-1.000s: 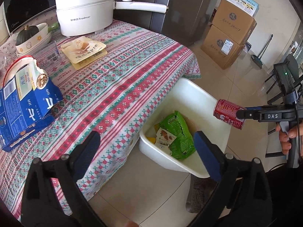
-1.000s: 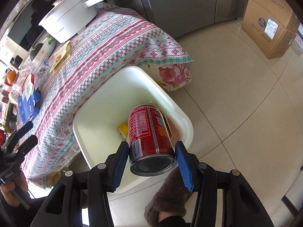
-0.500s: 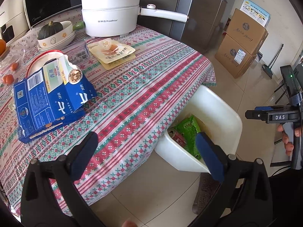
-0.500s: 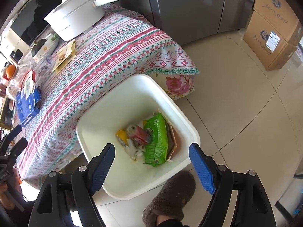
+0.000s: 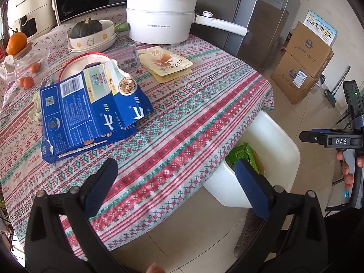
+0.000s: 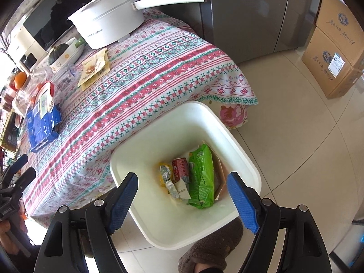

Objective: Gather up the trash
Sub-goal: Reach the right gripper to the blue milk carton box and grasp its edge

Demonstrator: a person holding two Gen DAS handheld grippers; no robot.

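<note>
A white bin stands on the floor beside the table. In it lie a red can, a green wrapper and foil scraps. My right gripper is open and empty above the bin's near side. My left gripper is open and empty over the table's near edge. A torn blue carton lies on the patterned tablecloth, ahead and left of the left gripper. Two yellow pouches lie farther back. The bin also shows at the right in the left wrist view.
A white electric pot with a long handle, a bowl with a squash, a glass jar and oranges stand at the table's back. Cardboard boxes and a fridge stand beyond. My slippered foot is beside the bin.
My right gripper opened and the red can dropped into the bin. My left gripper moved left and back over the table, bringing the blue carton closer.
</note>
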